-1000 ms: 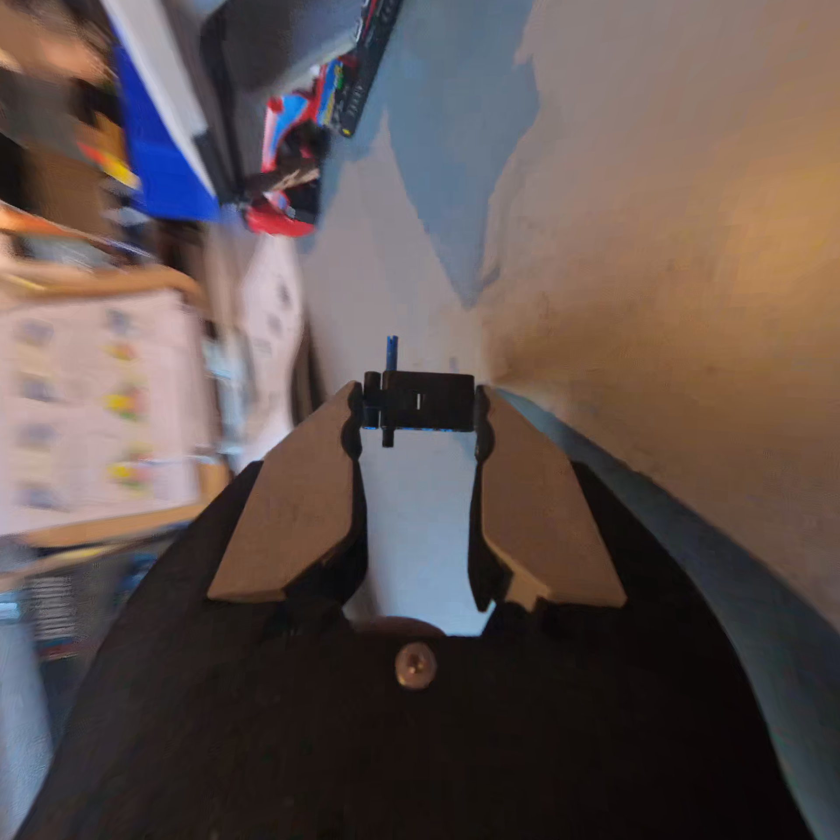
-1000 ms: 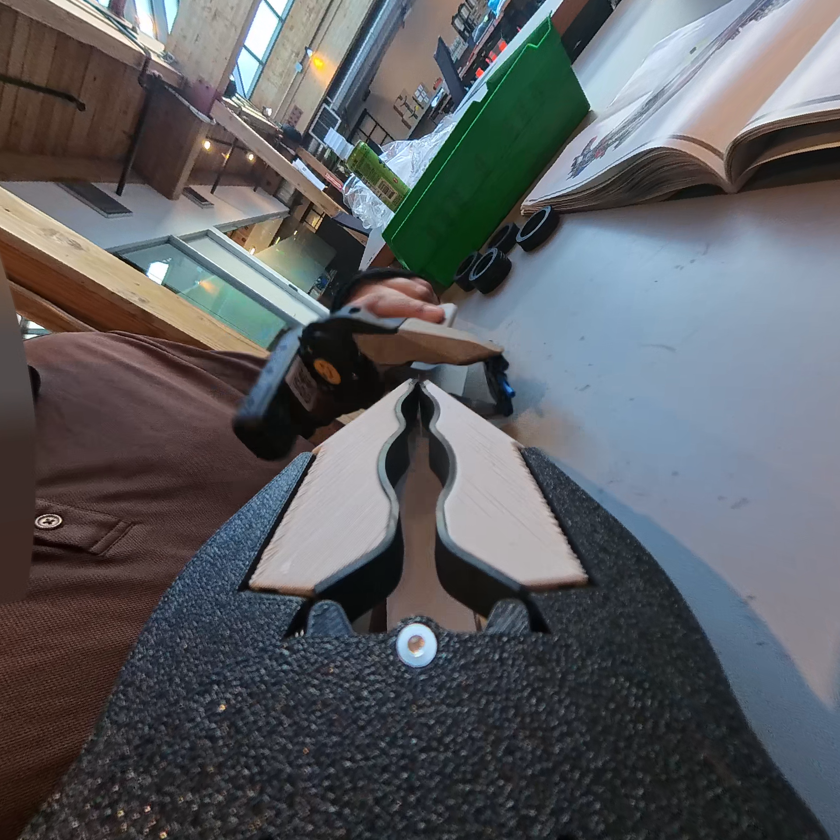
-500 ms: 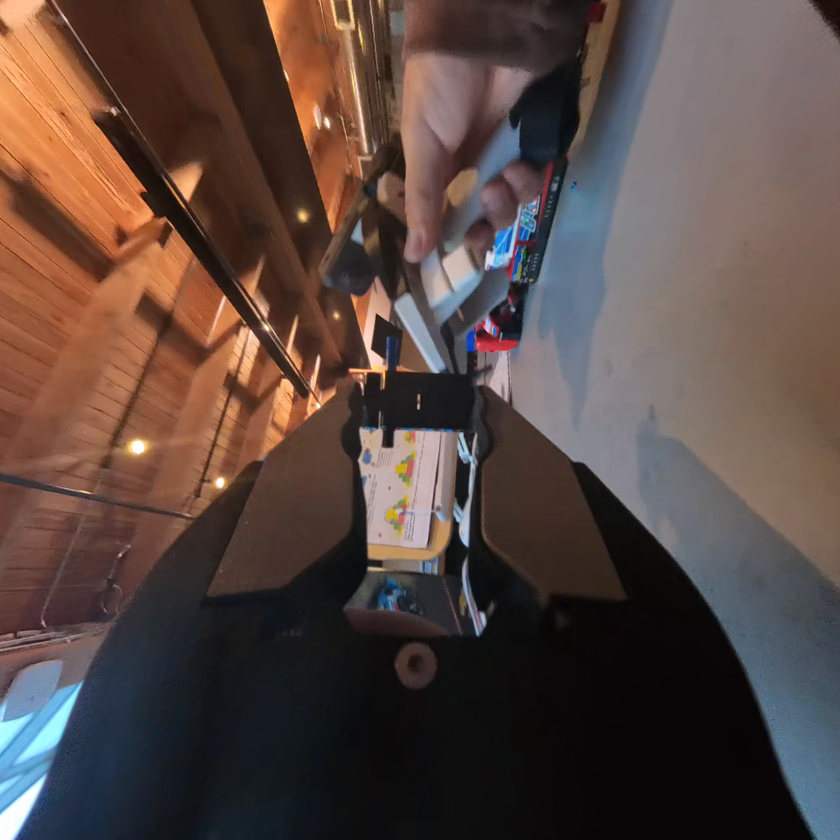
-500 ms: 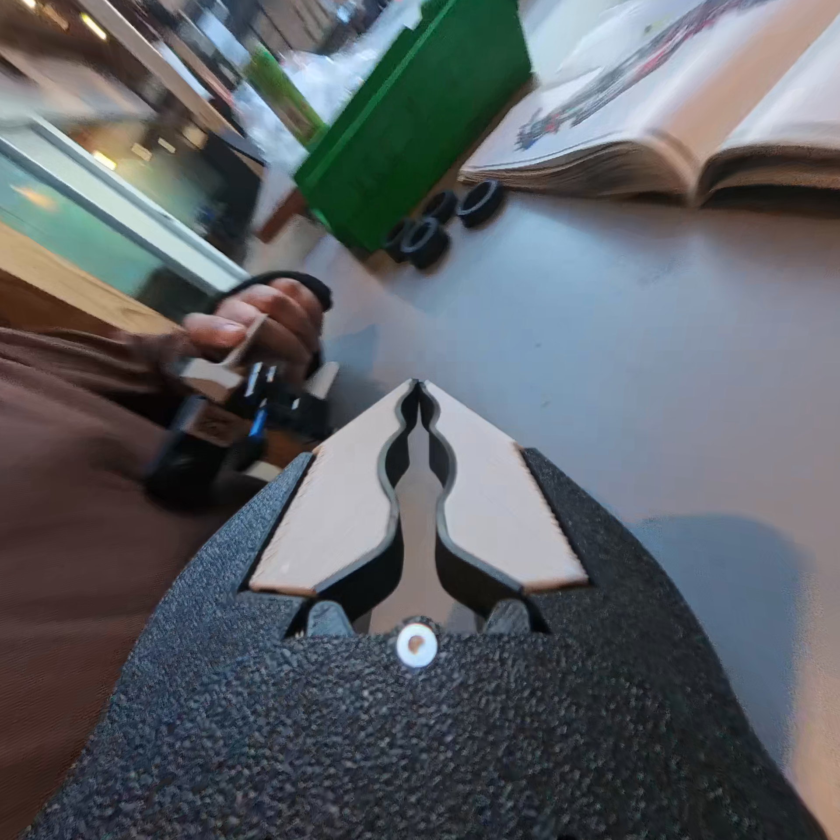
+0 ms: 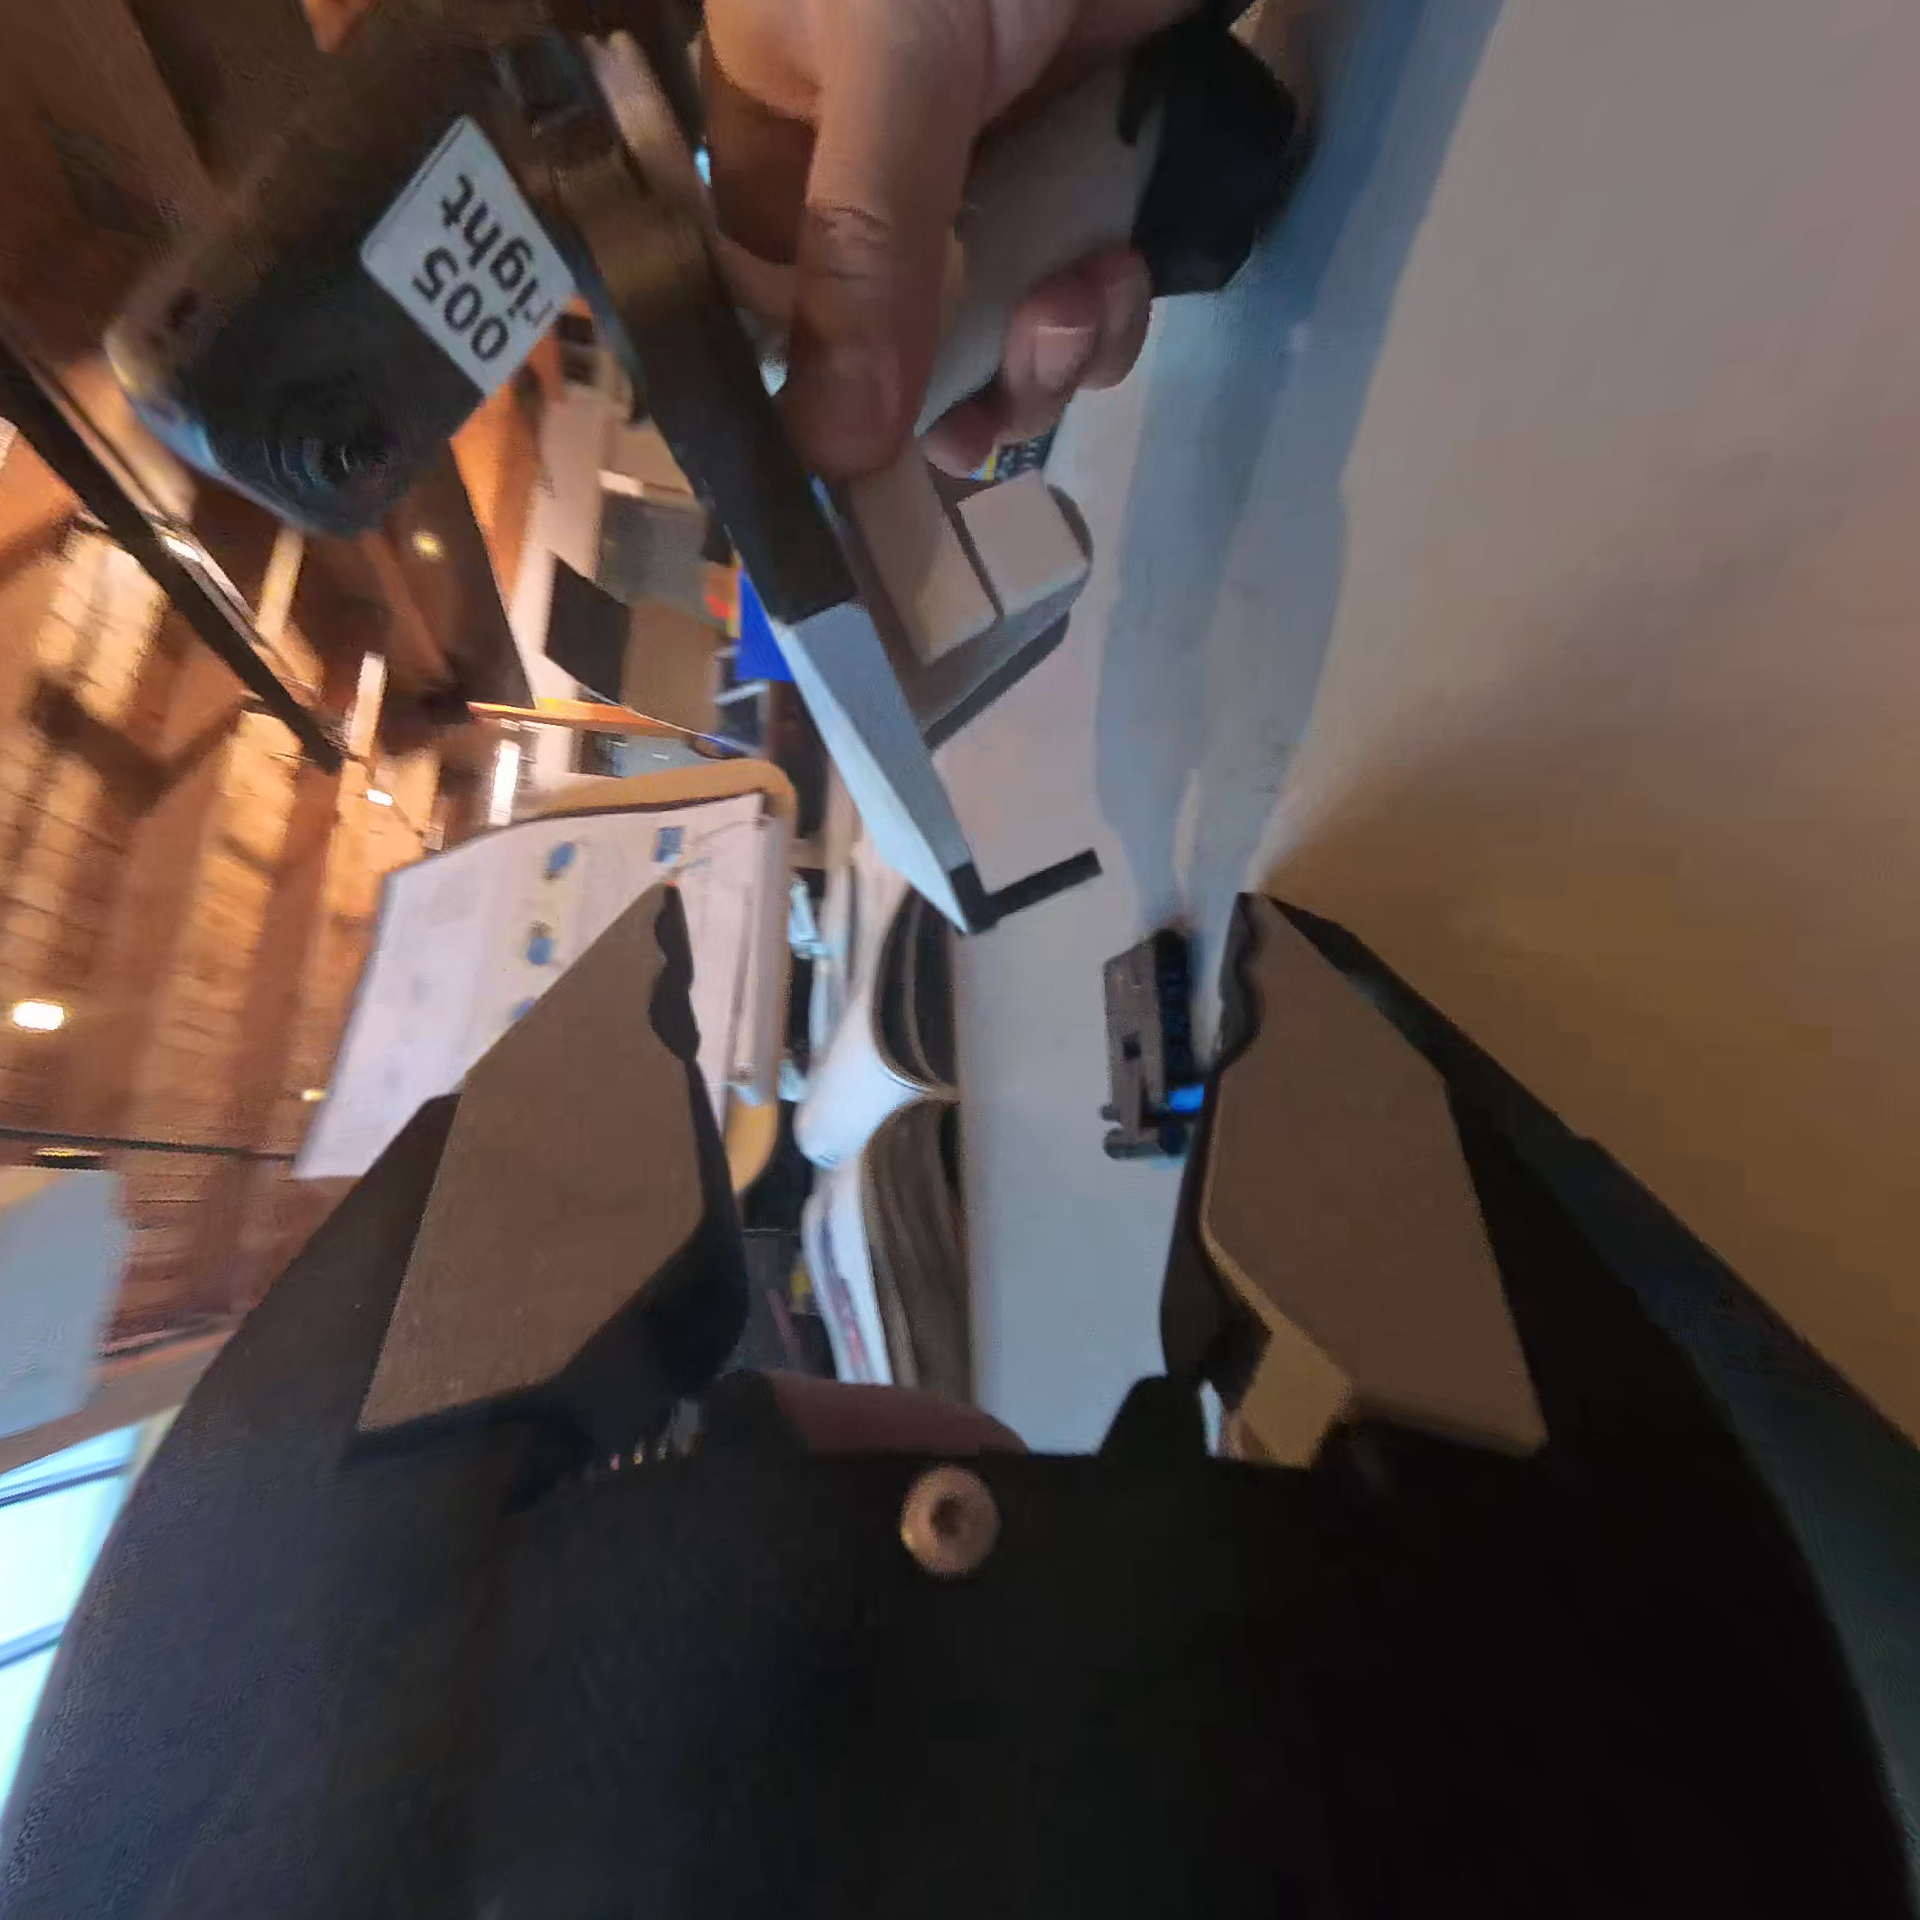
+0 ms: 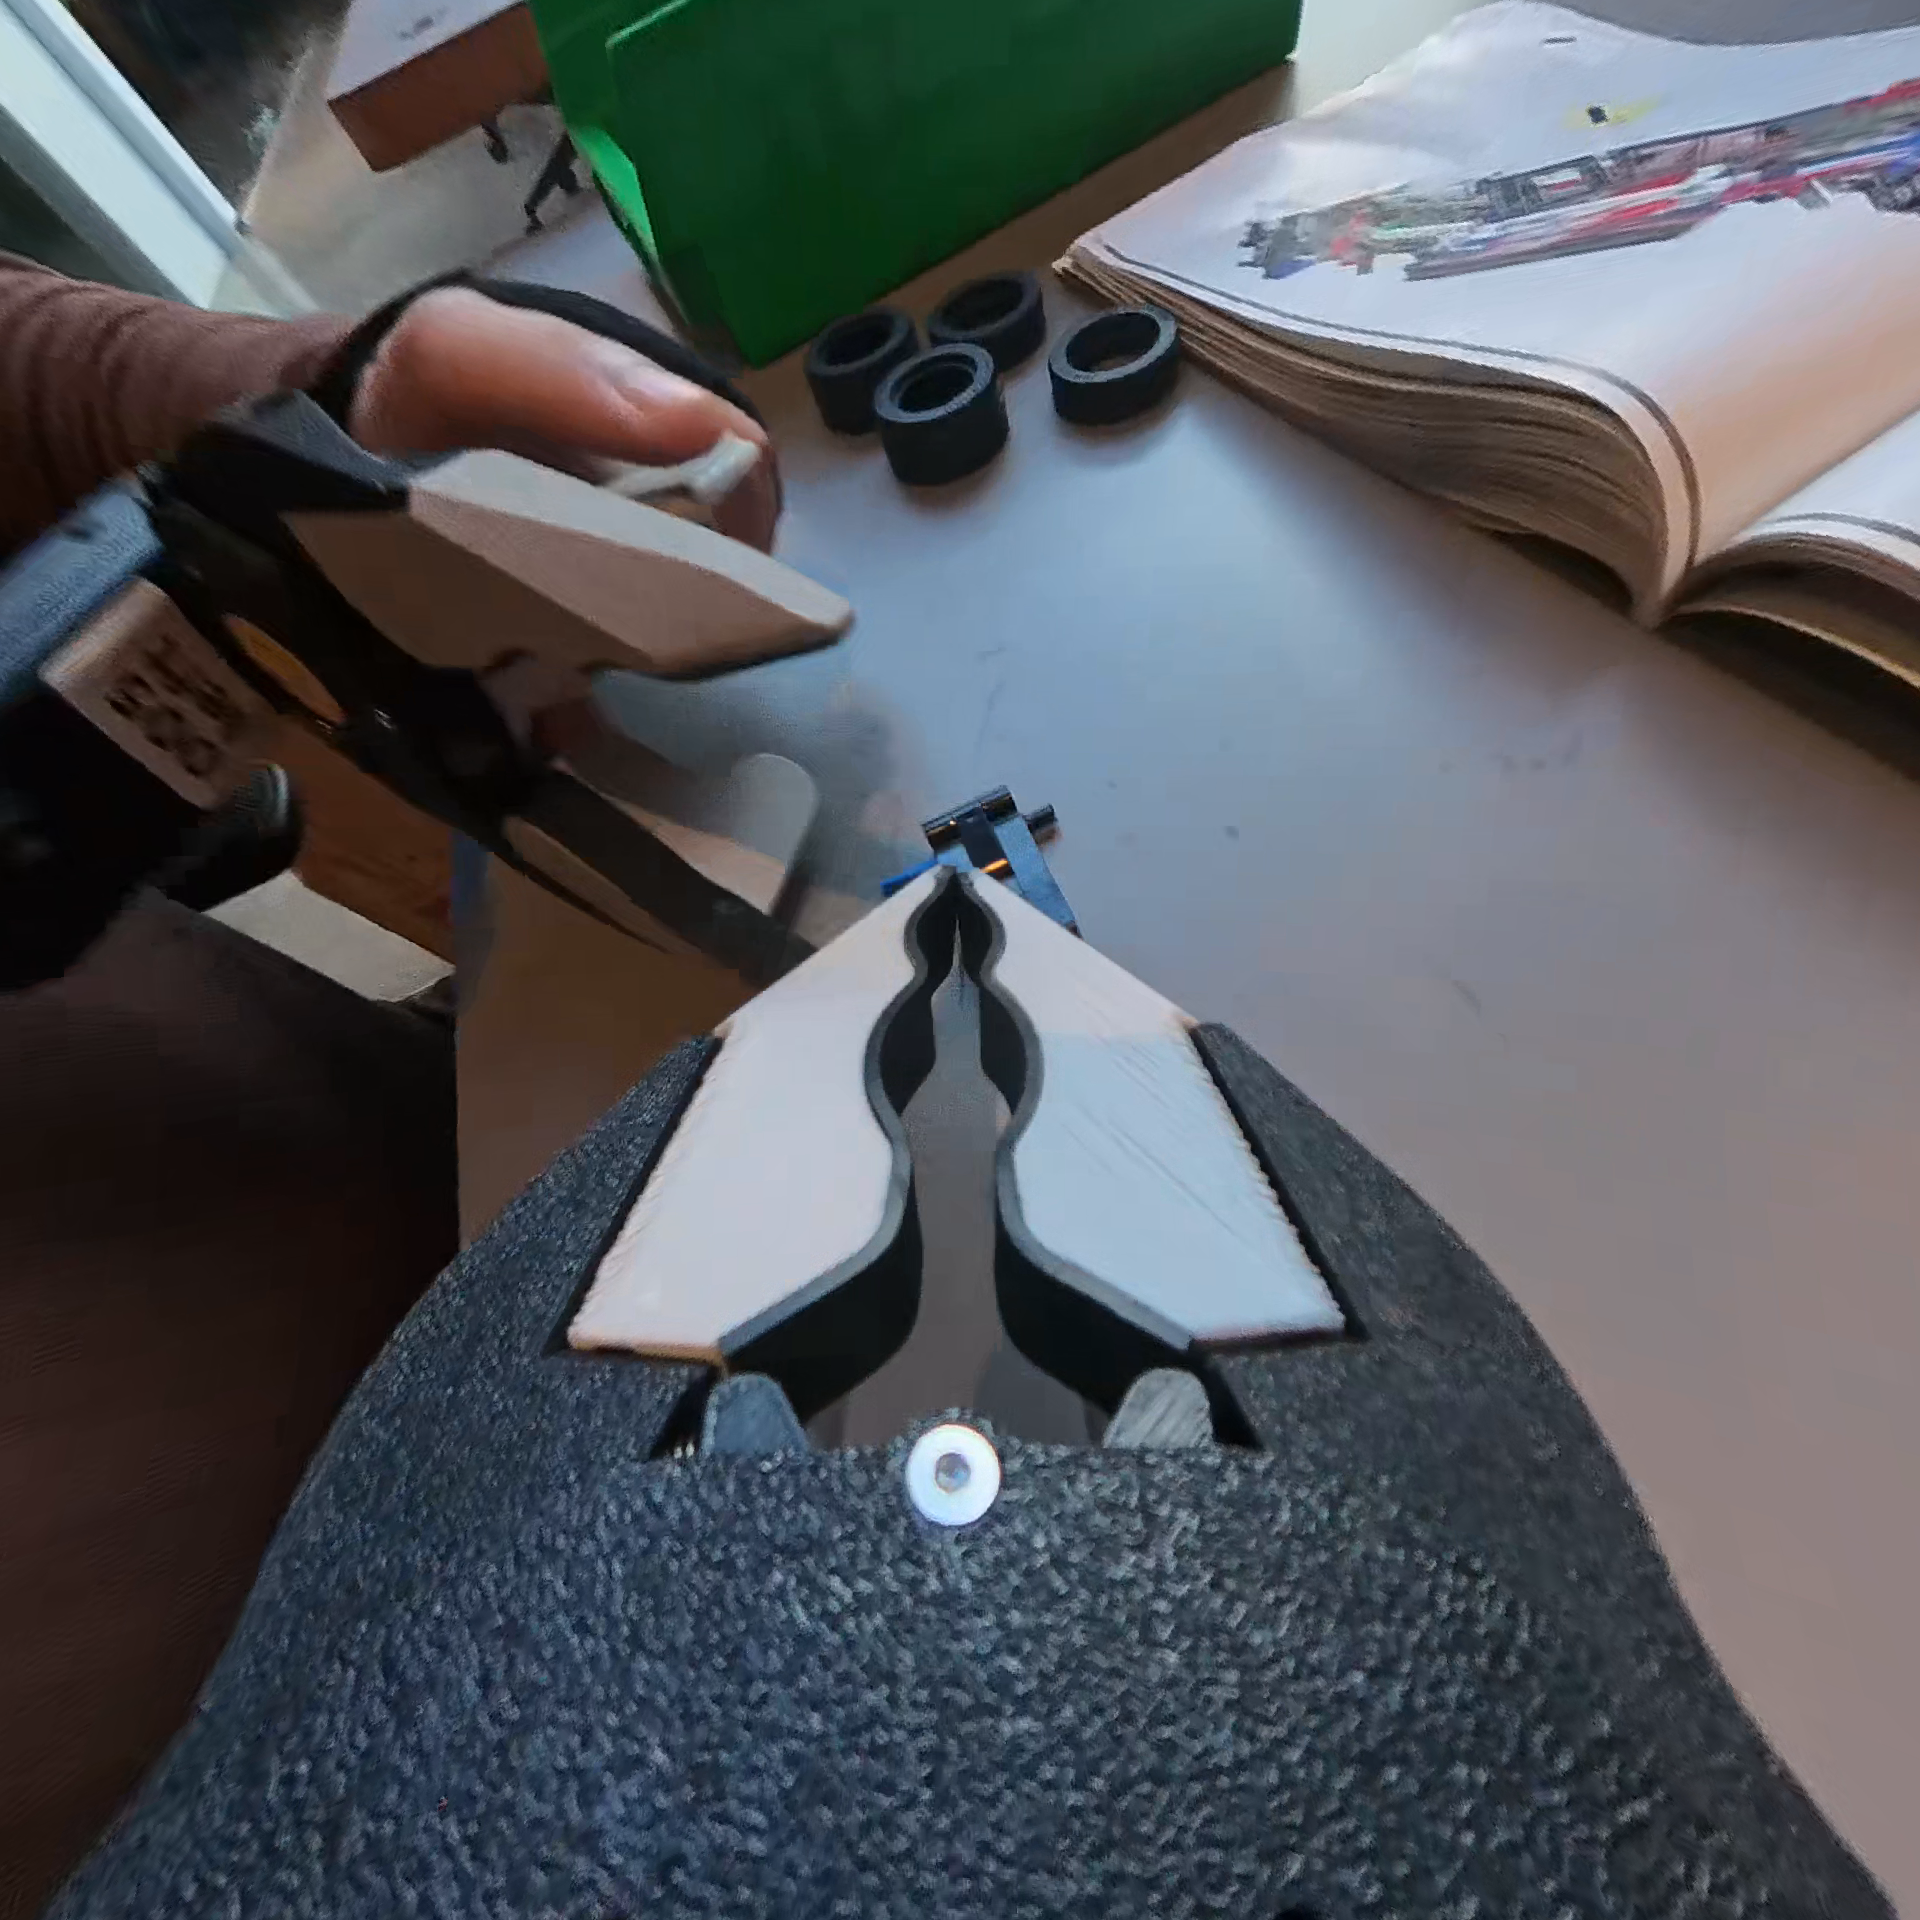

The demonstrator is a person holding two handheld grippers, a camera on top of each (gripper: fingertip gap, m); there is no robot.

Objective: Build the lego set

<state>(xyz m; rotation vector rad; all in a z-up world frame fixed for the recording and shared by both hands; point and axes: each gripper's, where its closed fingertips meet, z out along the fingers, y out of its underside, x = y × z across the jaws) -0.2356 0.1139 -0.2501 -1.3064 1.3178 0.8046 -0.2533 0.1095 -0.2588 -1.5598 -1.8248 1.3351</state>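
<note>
Lying on the desk [image 6: 1403,810]: small black-and-blue lego piece [image 6: 992,842], right at the tips of the right gripper [image 6: 956,883], whose fingers are pressed together, empty. Left gripper [image 5: 956,977] fingers spread wide, holding nothing; the piece sits against its desk-side finger [image 5: 1340,1164], contact unclear. Four black tyres [image 6: 940,410] beside the green bin [image 6: 935,135], open instruction book [image 6: 1558,260] further right.
</note>
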